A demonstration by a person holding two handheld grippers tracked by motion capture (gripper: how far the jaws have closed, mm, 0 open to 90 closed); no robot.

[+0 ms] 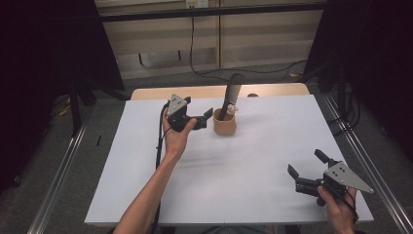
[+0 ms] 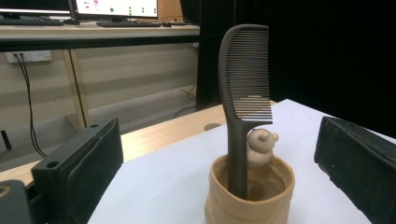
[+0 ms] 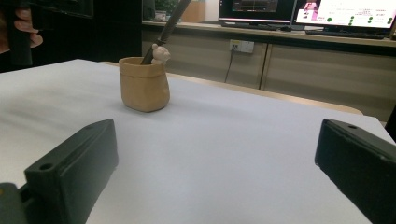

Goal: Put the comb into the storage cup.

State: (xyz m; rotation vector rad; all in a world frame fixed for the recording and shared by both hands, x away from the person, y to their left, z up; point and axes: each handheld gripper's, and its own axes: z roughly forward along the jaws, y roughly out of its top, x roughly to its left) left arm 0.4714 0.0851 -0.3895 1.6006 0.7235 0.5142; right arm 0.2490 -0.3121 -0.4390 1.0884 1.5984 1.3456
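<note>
Where the white-covered counter (image 1: 234, 170) with its pale wooden far edge stands on grey carpet, dark curtains hang at both sides and a long desk with lit monitors (image 3: 299, 11) runs along the back wall. Toward the far middle of the counter sits a small tan sack-shaped cup (image 1: 225, 125) with a tiny bear figure (image 2: 259, 147) at its rim, and a dark brown plastic comb (image 2: 246, 79) stands in it handle-down, leaning slightly. The left gripper (image 1: 208, 116) sits just beside the cup with jaws spread and nothing between them, while the right gripper (image 1: 306, 163) waits well apart near the front right corner, jaws likewise spread and empty.
</note>
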